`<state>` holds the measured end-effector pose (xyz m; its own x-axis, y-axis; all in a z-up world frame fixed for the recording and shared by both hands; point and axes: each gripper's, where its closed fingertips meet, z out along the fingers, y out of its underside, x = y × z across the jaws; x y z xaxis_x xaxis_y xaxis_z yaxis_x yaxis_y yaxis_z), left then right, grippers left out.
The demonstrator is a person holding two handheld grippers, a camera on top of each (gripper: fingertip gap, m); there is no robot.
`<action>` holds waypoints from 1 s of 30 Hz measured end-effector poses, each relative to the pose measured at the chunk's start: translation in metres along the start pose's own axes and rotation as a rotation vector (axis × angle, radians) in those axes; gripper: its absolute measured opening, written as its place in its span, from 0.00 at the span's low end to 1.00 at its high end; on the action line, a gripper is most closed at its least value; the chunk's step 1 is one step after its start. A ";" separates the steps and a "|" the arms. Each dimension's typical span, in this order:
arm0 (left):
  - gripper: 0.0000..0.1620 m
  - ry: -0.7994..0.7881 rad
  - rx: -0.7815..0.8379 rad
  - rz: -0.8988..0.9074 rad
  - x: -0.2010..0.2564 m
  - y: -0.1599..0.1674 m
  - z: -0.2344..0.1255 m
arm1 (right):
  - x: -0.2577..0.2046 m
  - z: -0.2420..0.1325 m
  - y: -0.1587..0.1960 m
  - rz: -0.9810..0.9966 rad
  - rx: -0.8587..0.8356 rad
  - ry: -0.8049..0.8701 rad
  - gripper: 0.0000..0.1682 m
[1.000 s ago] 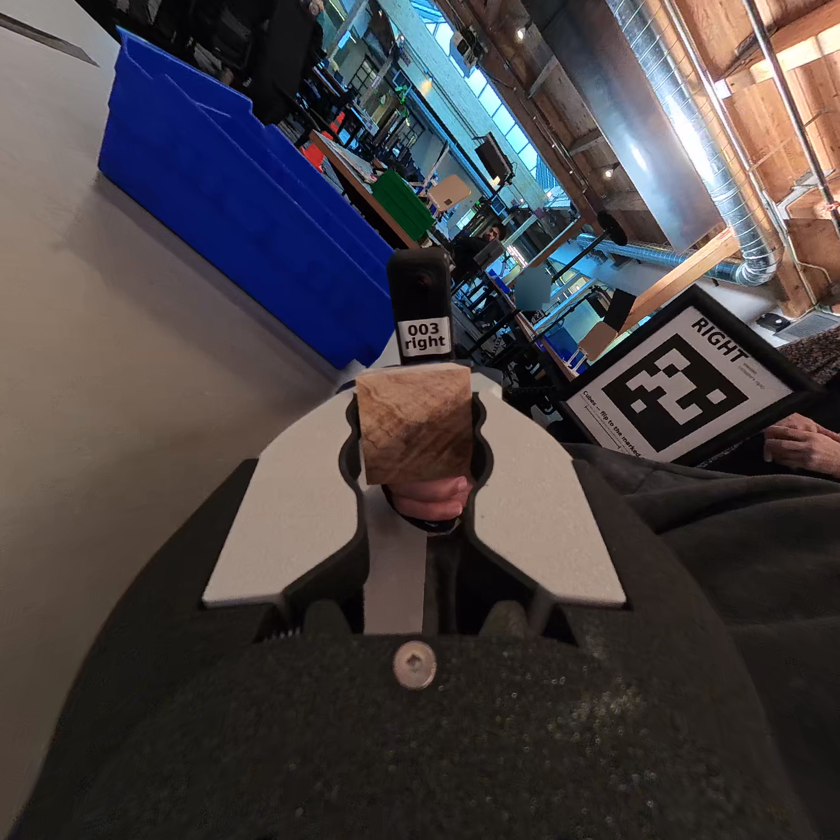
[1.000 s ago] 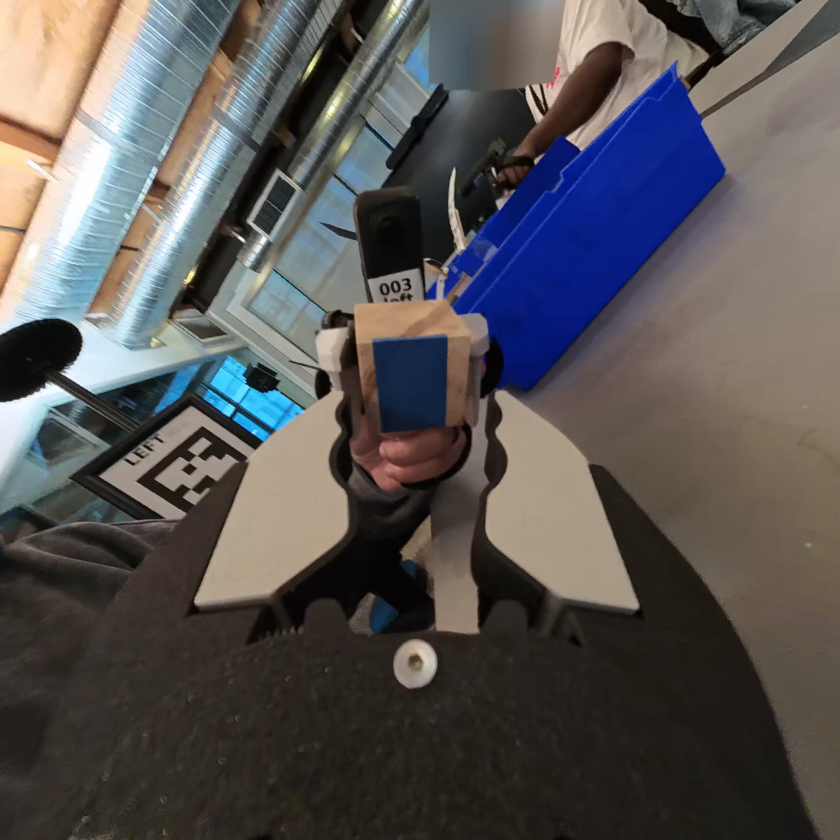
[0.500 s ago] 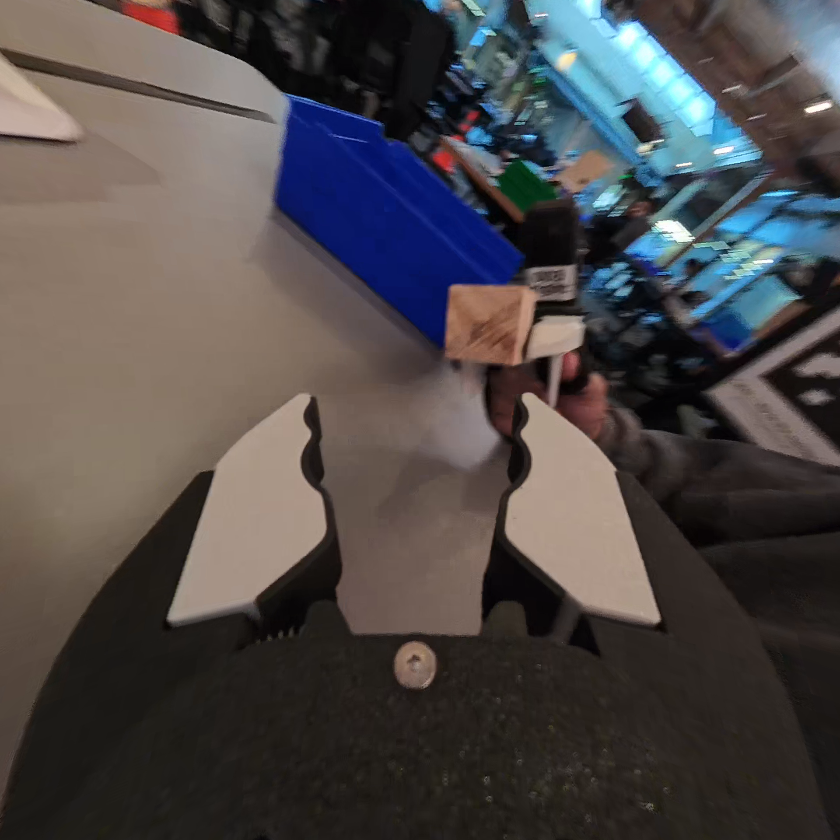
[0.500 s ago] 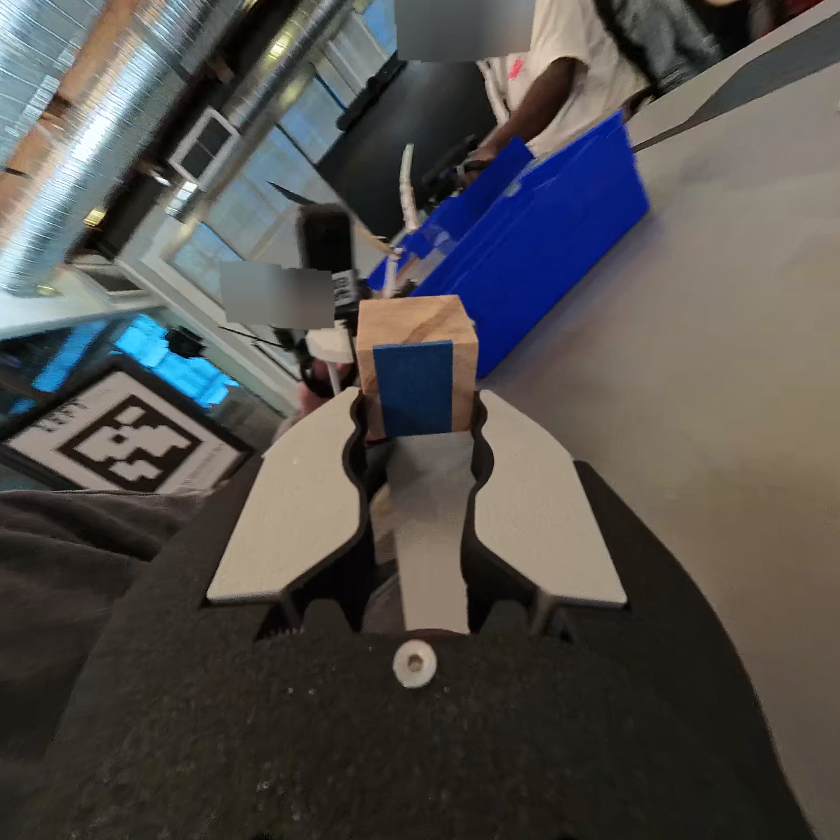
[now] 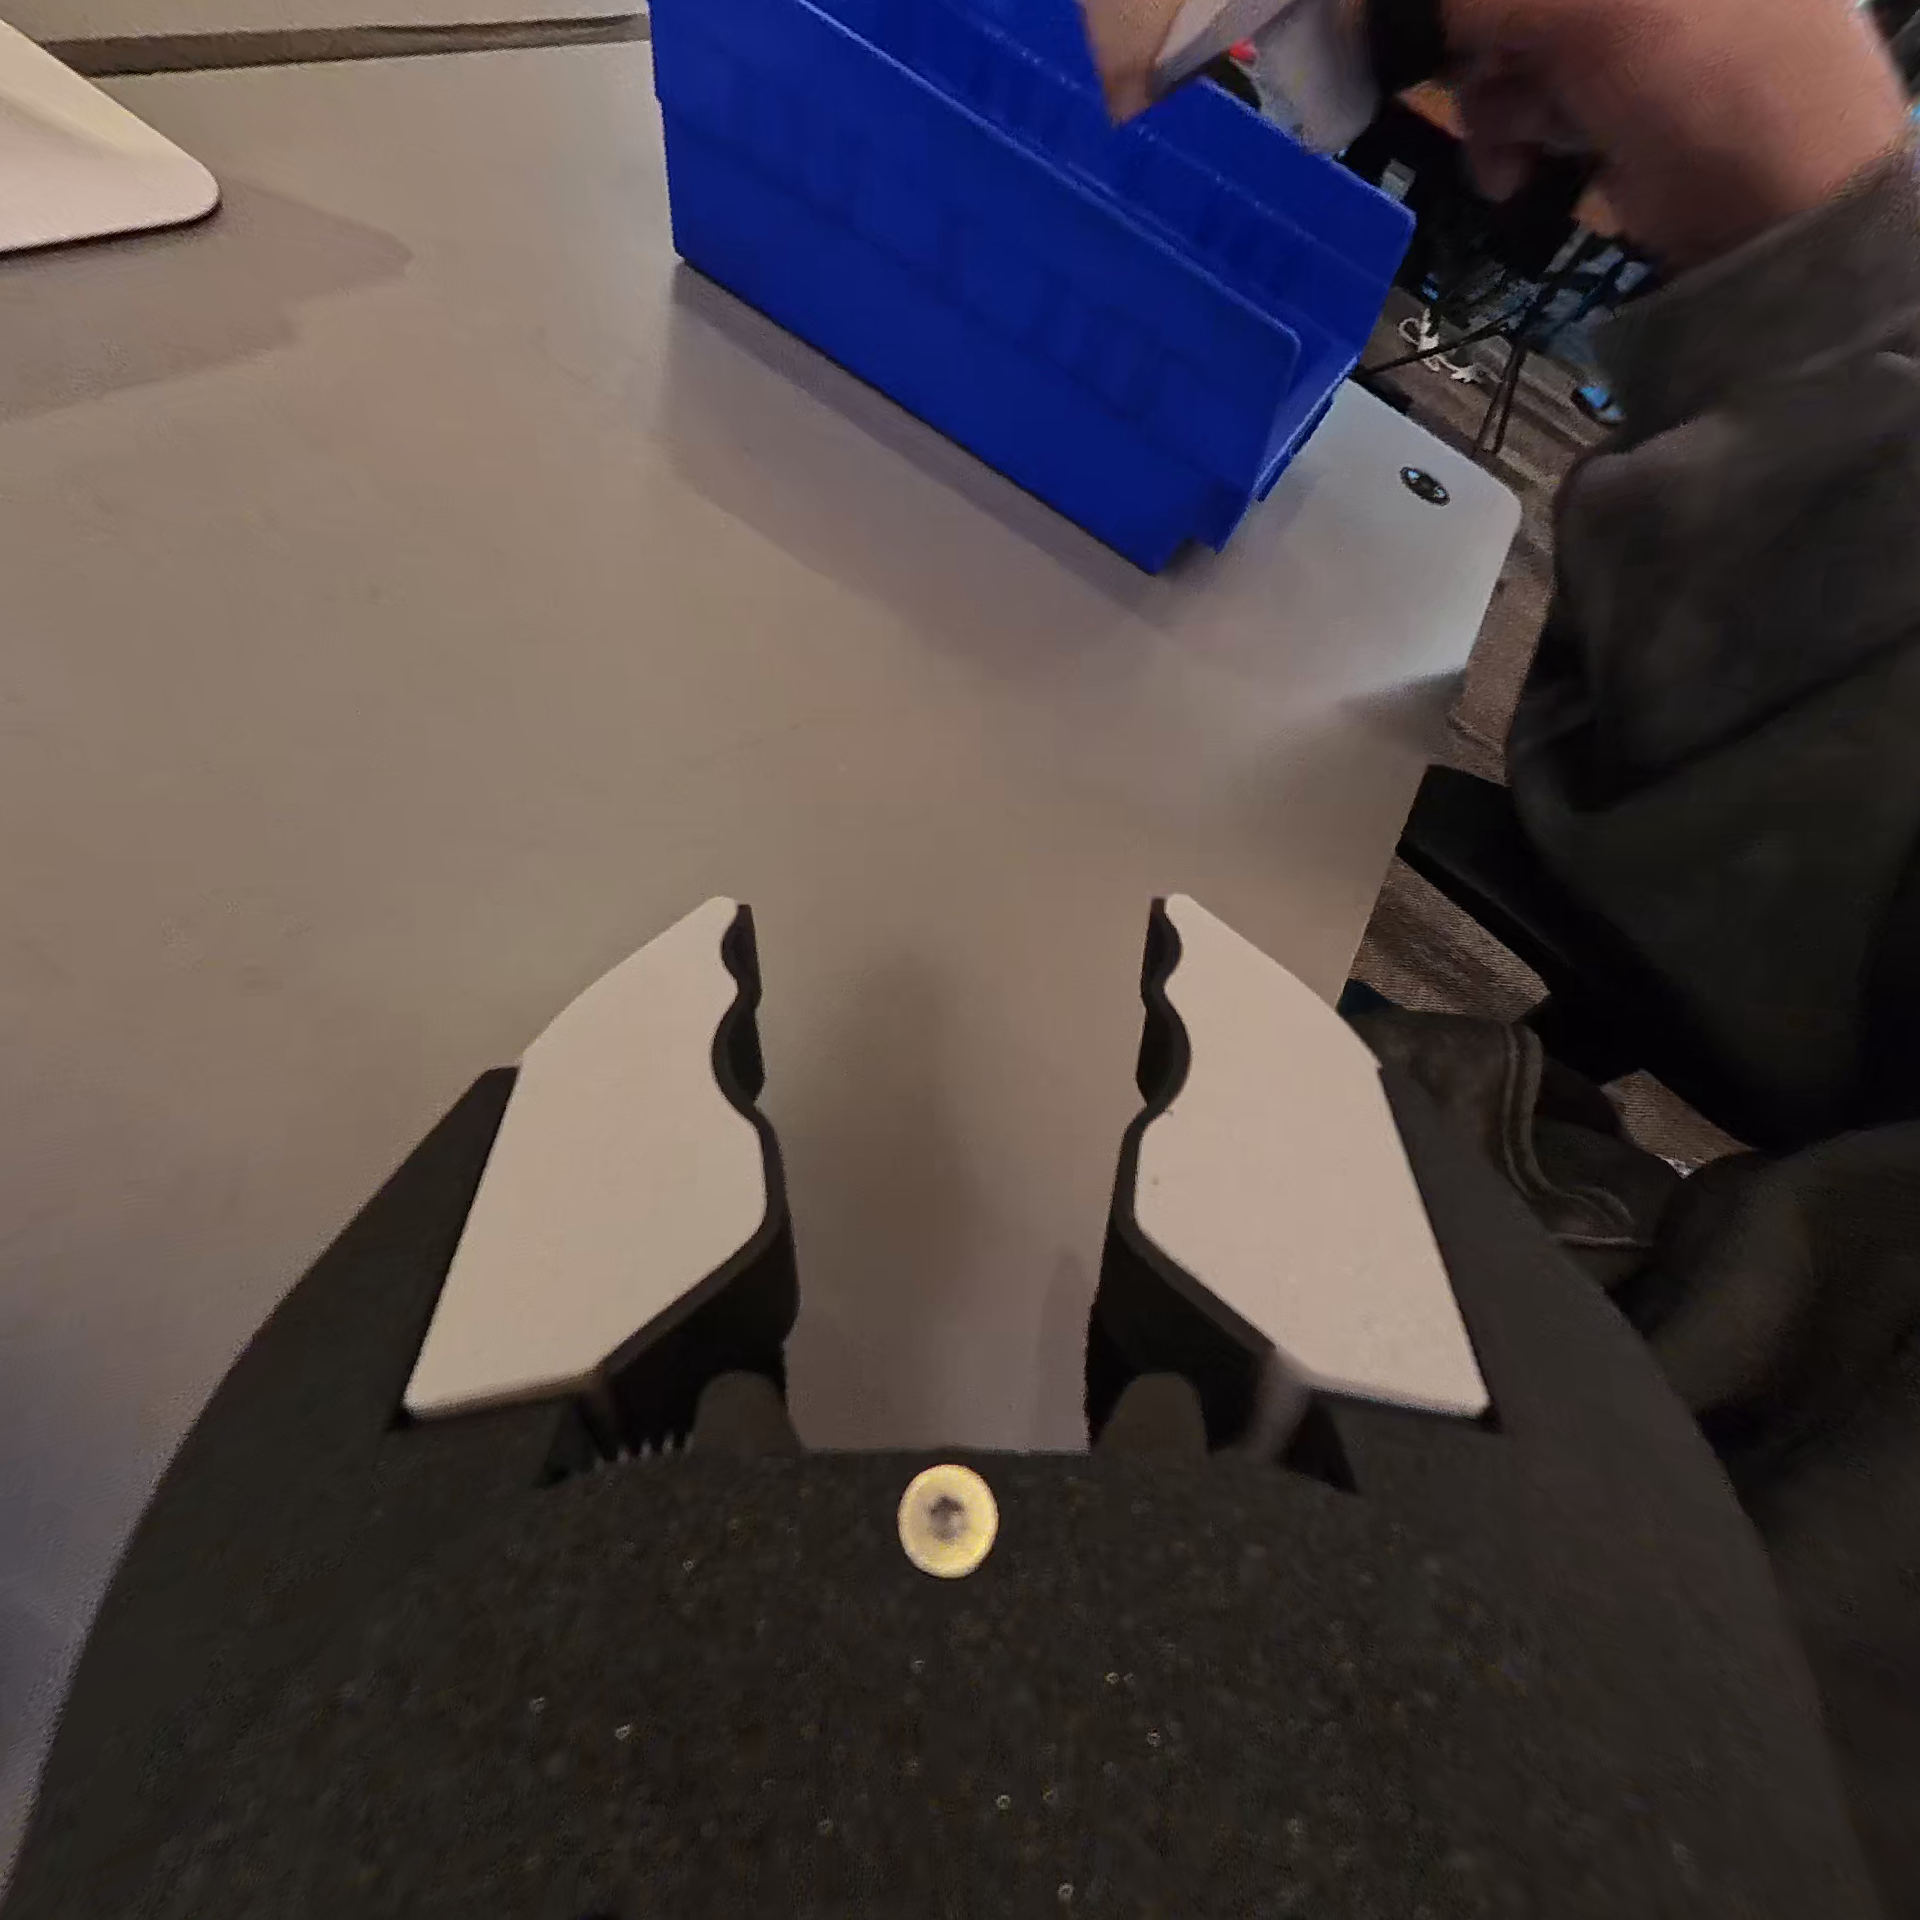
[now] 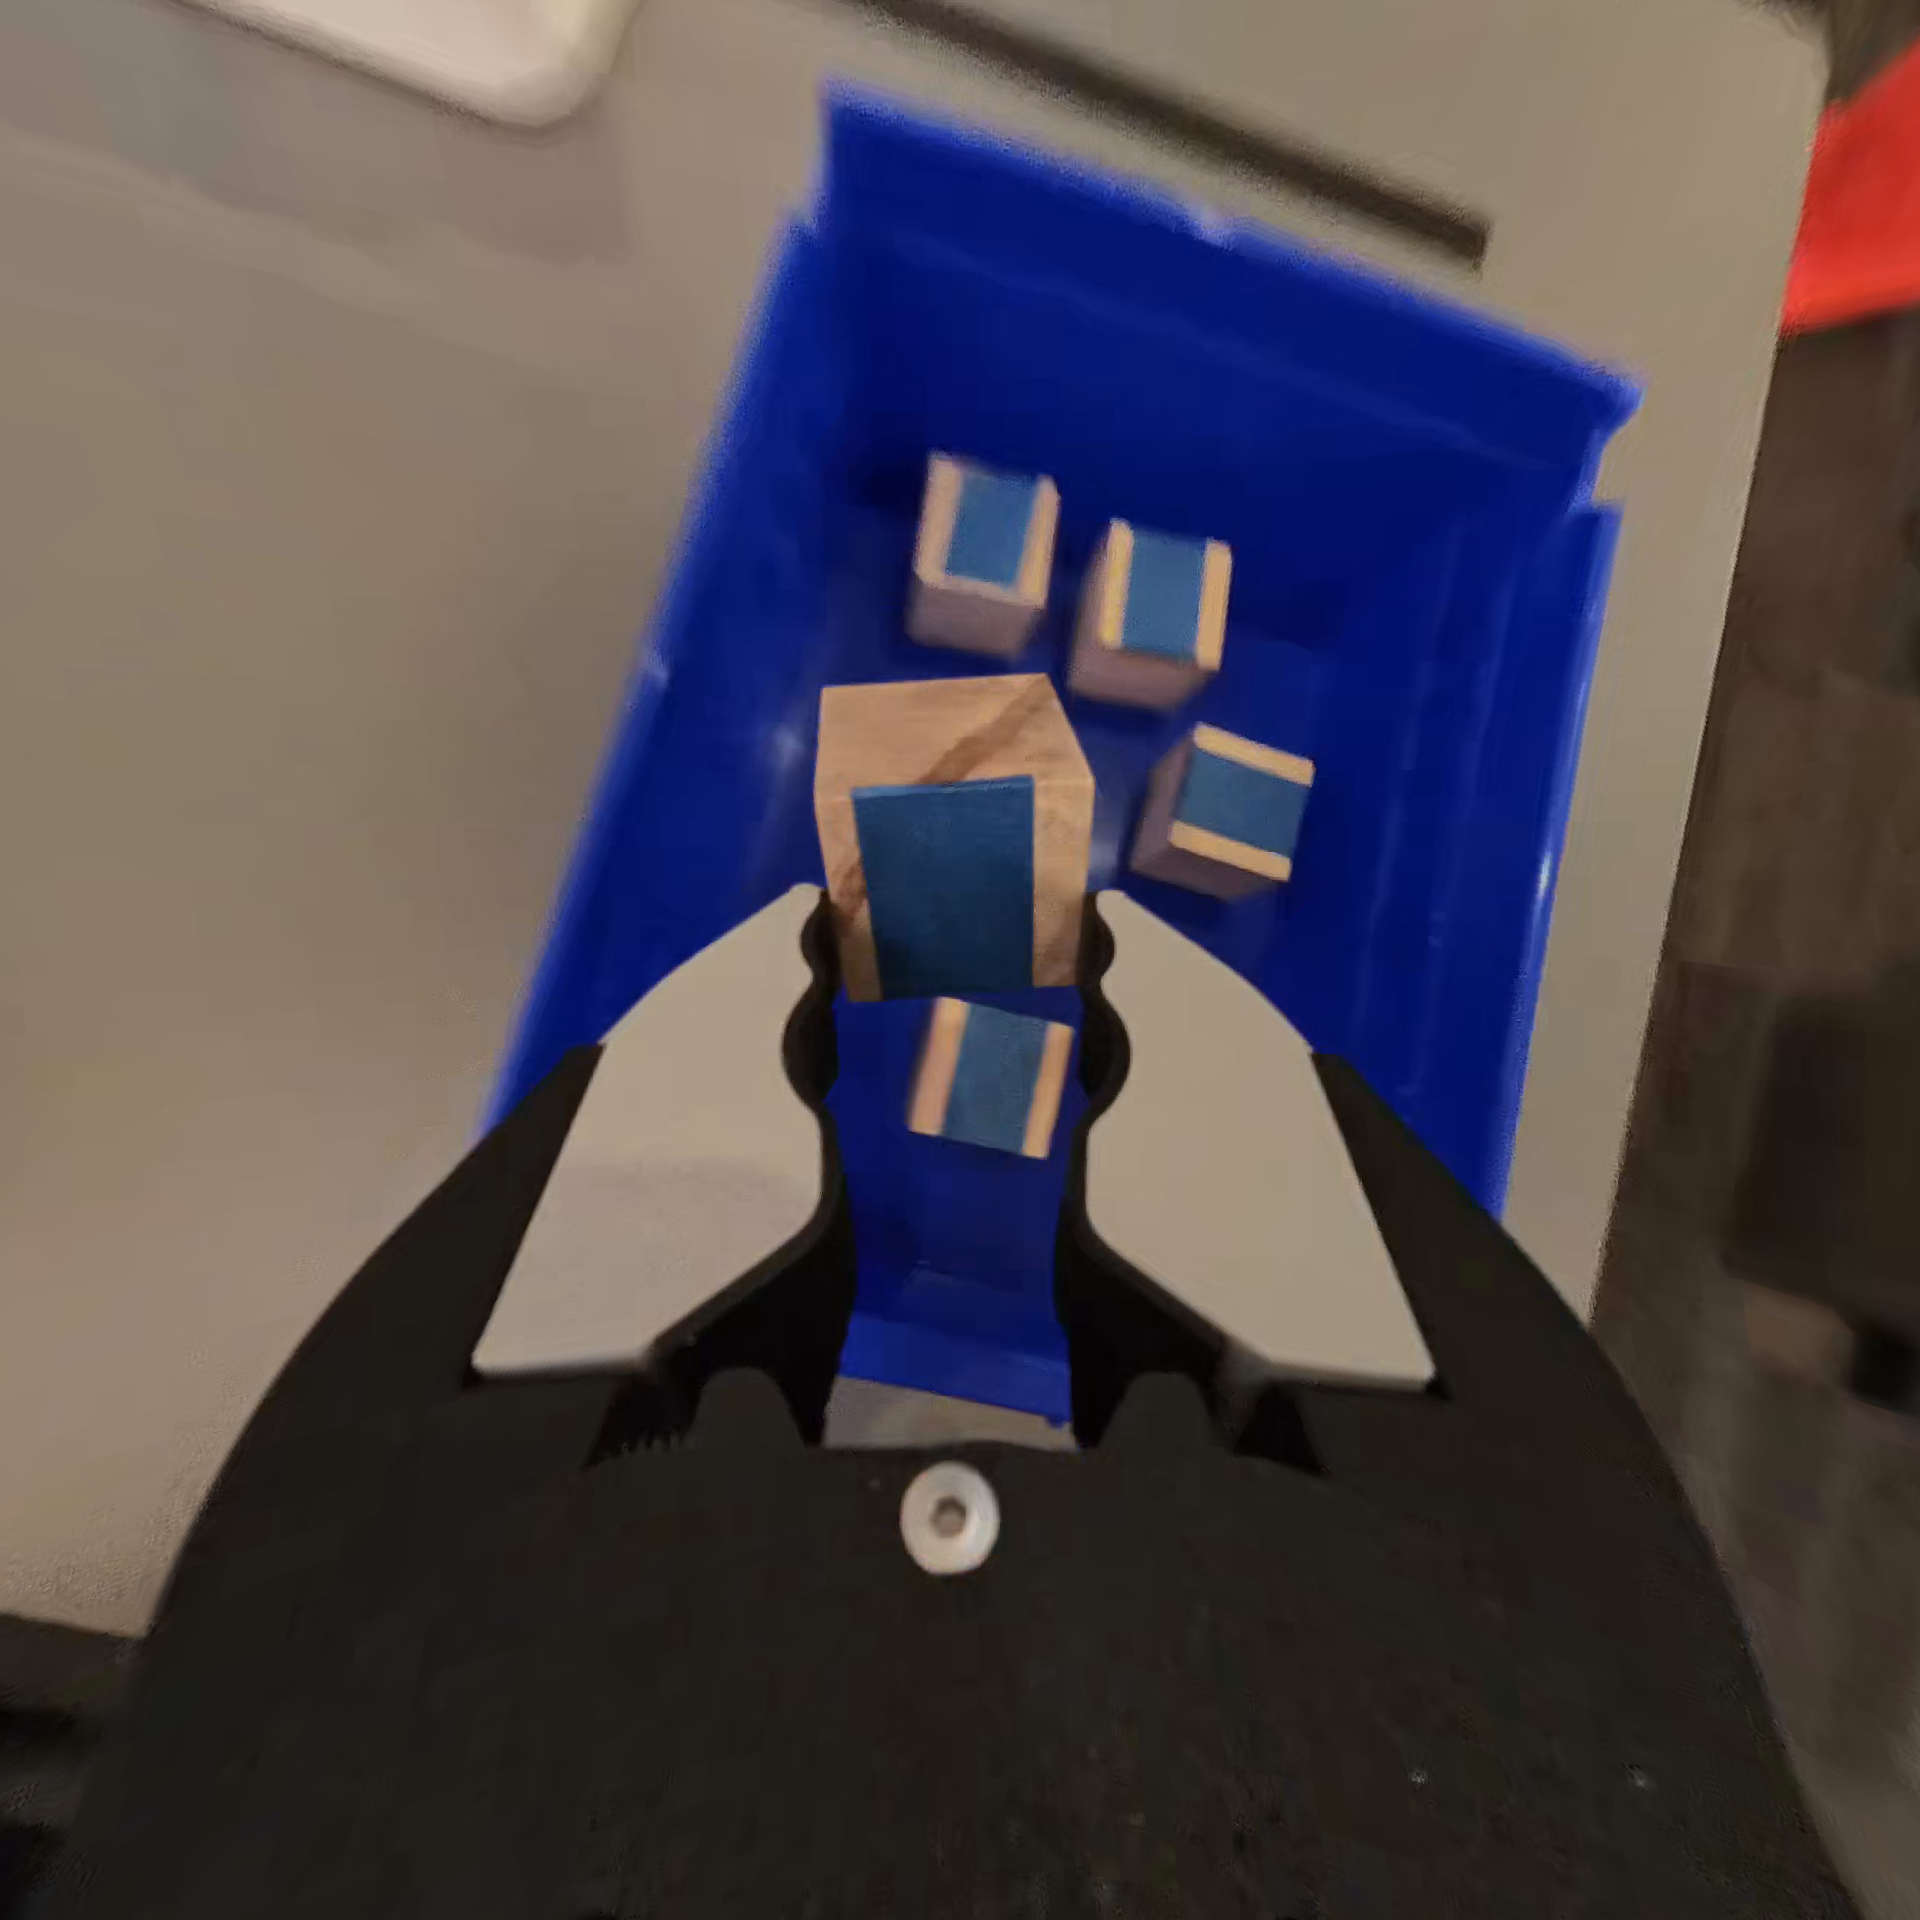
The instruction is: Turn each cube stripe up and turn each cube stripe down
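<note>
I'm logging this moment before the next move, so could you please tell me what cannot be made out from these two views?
- Left wrist view: the top edge cuts off the right tool and blurs it; the blue bin wall hides its contents.
- Right wrist view: the held wooden cube and the right tool's fingers cover part of the bin floor, so more cubes could sit there.
- Right wrist view: motion blur softens the four striped cubes in the bin.

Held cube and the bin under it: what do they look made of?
Held cube: seemingly unfinished wood, with tan grain and a darker diagonal streak; its blue stripe looks like matte tape or paint. Blue bin: probably moulded plastic, uniform colour with faint sheen on its walls.
</note>
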<state>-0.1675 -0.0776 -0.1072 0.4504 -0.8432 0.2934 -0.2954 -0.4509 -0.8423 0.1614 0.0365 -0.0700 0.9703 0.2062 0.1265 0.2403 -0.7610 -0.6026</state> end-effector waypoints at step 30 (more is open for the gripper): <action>0.42 -0.279 -0.070 0.068 -0.037 0.009 -0.006 | -0.218 -0.063 -0.012 -0.004 0.659 -0.803 0.35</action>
<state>-0.1912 -0.0525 -0.1229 0.6393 -0.7632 0.0936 -0.3861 -0.4239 -0.8193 -0.0515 -0.0382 -0.0404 0.6074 0.7407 -0.2870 -0.0542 -0.3219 -0.9452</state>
